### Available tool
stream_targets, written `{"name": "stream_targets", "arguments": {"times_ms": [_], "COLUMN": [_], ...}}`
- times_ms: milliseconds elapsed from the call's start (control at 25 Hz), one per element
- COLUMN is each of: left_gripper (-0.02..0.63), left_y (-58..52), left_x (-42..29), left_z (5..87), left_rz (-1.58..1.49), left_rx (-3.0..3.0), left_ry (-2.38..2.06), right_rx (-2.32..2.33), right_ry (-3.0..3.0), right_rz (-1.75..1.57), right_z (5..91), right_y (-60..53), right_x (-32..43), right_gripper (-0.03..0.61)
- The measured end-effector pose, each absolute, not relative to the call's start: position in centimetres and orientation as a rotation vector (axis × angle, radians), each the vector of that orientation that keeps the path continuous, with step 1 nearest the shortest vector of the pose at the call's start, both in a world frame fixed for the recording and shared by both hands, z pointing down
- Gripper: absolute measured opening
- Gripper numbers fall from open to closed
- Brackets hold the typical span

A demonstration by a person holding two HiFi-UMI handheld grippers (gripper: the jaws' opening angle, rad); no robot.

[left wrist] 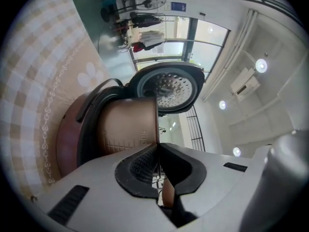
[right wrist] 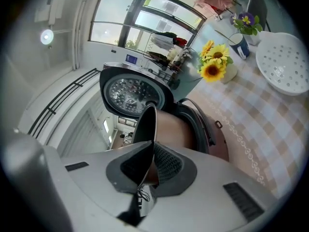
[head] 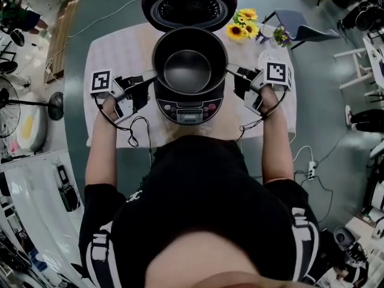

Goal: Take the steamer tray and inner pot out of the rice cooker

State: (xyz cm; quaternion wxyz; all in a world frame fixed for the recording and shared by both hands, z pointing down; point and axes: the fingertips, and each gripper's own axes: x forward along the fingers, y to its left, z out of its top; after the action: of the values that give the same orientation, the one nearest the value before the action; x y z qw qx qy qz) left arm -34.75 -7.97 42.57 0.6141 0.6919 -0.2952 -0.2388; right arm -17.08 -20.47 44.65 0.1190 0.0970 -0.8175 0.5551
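The dark inner pot [head: 187, 71] is lifted partly out of the maroon rice cooker [head: 191, 108], whose lid [head: 189, 5] stands open behind it. My left gripper [head: 150, 77] is shut on the pot's left rim and my right gripper [head: 231, 72] is shut on its right rim. In the left gripper view the copper-coloured pot wall [left wrist: 128, 124] rises above the cooker body [left wrist: 67, 134], with the thin rim pinched at the left gripper [left wrist: 158, 163]. In the right gripper view the pot [right wrist: 169, 129] sits the same way at the right gripper [right wrist: 149, 163]. The white perforated steamer tray [right wrist: 285, 64] lies on the table to the right.
A checked cloth covers the table [head: 120, 47]. Sunflowers [head: 243, 24] and a small cup of purple flowers [right wrist: 240, 42] stand at the back right, near the steamer tray. Cables hang from both grippers over the table's front edge. A chair [head: 306, 32] stands beyond the table.
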Motion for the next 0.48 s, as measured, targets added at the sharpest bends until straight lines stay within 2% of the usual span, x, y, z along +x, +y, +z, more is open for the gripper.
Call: {"name": "stream_targets", "arguments": {"times_ms": [480], "left_gripper": [0.014], "left_y": [-7.1], "left_x": [-32.0], "left_z": [37.2], "left_rz": [-0.549], "left_rx": [1.728], "left_ry": [-0.588], "right_rx": [0.150], "right_ry": [-2.600], "right_rz": [1.598], "right_z": [37.6], "right_y": [-18.2], "right_x": [-14.4], "right_gripper": [0.015]}}
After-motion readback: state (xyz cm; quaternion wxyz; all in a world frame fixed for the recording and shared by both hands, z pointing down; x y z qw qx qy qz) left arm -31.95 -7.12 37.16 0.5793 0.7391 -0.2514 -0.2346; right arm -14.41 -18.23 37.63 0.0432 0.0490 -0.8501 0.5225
